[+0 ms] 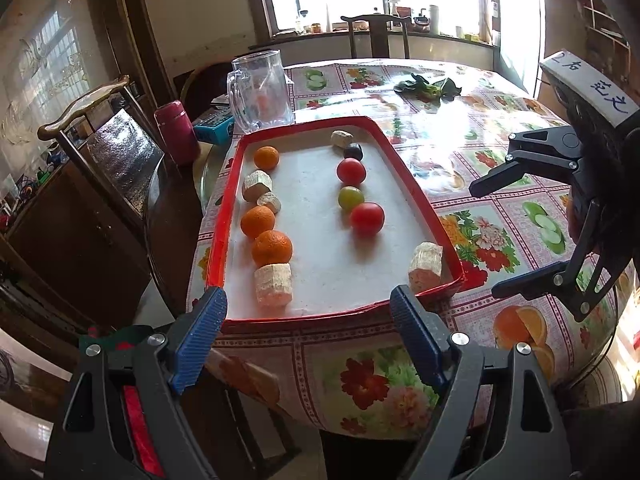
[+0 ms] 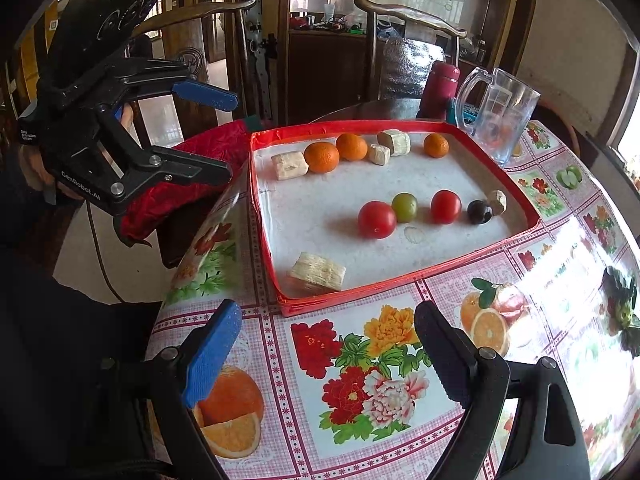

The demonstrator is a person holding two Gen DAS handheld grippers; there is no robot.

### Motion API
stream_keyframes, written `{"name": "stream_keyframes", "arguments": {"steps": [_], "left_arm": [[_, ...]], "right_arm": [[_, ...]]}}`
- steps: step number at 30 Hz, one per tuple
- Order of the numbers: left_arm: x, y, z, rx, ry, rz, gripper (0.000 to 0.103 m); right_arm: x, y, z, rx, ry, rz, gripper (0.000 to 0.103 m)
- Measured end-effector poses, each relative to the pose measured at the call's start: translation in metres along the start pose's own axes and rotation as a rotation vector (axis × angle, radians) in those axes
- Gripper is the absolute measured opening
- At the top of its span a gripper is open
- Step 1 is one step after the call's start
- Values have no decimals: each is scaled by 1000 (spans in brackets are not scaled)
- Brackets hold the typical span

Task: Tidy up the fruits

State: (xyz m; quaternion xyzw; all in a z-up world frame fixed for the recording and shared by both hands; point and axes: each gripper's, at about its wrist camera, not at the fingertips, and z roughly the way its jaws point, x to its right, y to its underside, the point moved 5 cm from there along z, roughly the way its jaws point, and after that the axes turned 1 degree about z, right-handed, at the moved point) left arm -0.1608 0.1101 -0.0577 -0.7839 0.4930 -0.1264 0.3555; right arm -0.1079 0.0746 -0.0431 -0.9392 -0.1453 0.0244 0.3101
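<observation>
Fruit in red tray, ahead of both empty, spread grippers

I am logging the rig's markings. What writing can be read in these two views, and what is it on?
"GenRobot.AI": on the left gripper, lower arm.
Small white print on its body: too small to read.
Handwritten characters on the white label on the right gripper: not legible.
Blue box print: blurred.

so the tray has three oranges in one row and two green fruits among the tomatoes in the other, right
Not quite: the tray holds three oranges in one row, but only one green fruit sits among the two tomatoes. The right wrist view shows it.
</observation>
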Motion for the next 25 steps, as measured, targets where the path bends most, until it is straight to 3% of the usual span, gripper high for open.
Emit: {"name": "stream_keyframes", "arguments": {"steps": [25], "left_arm": [[-5, -1, 1, 15, -6, -26, 84]], "right_arm": [[0, 4, 5, -5, -9, 30, 90]]}}
